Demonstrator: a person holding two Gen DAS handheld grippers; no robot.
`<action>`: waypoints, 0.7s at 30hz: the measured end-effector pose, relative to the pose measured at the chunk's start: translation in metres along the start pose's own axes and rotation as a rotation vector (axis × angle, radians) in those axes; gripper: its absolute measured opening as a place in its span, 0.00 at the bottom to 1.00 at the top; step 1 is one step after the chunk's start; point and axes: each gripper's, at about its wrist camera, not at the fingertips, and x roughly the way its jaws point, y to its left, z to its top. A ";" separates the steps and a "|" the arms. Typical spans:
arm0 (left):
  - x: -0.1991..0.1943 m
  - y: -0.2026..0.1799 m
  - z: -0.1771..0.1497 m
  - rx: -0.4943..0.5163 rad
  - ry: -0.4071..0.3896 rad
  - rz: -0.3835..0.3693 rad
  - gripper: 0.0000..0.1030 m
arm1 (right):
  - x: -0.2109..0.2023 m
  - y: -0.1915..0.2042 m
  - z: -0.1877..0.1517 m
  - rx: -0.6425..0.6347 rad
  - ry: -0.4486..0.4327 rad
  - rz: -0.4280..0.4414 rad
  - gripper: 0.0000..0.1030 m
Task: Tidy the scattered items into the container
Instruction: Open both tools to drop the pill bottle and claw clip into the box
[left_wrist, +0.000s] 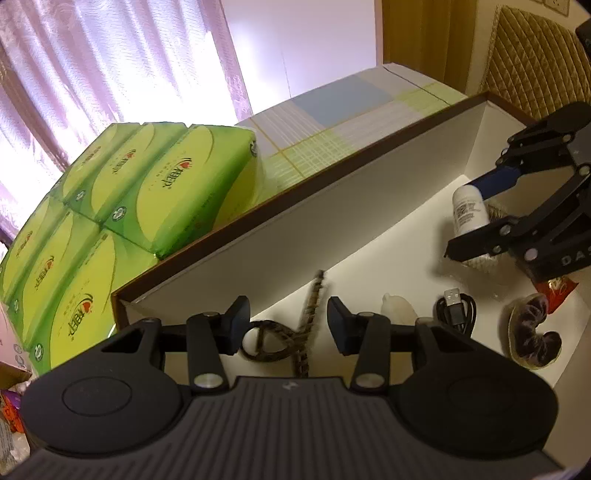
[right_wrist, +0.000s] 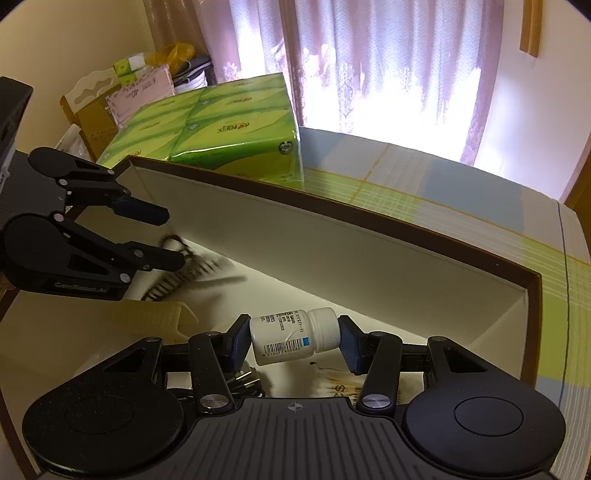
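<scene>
Grip first: the right gripper (right_wrist: 294, 341) is clamped end to end on a small white pill bottle (right_wrist: 291, 336), one pad on its base and the other on its ribbed cap, and holds it lying sideways above the floor of the container (right_wrist: 332, 236), near the box's right end. The left gripper (left_wrist: 284, 319) has its jaws apart with nothing pressed between the pads; a patterned cord (left_wrist: 306, 332) with a looped end lies under and between them on the box floor, blurred in both views, so whether it is settled I cannot tell.

Outward from there, inside the white, brown-rimmed box I count, in the left wrist view: one cord, one pale lumpy thing (left_wrist: 400, 308) that I cannot identify, one coiled black USB cable (left_wrist: 456, 308), one clear packet of dark pieces (left_wrist: 533, 338), one small red packet (left_wrist: 557, 290) partly hidden by the right gripper, and one bottle in the grip. The right wrist view also shows something metallic and a printed packet beneath the gripper, too hidden to name.

My judgement is that the task is well along: several items already sit inside, and the bottle only needs releasing. Whether any scattered items remain outside, these views do not show.

Beyond the far wall stands one multipack of green tissue packs (right_wrist: 236, 122) on a checked cloth (right_wrist: 443, 192), with curtains (right_wrist: 369, 55) behind.
</scene>
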 end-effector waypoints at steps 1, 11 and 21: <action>-0.001 0.001 -0.001 -0.006 -0.003 -0.001 0.40 | 0.001 0.000 0.000 -0.001 0.002 0.000 0.51; -0.011 0.007 -0.002 -0.075 -0.014 -0.002 0.41 | 0.006 0.004 0.002 -0.001 0.011 -0.011 0.51; -0.019 0.006 -0.004 -0.113 -0.026 0.004 0.47 | 0.005 0.001 0.007 0.039 -0.057 -0.062 1.00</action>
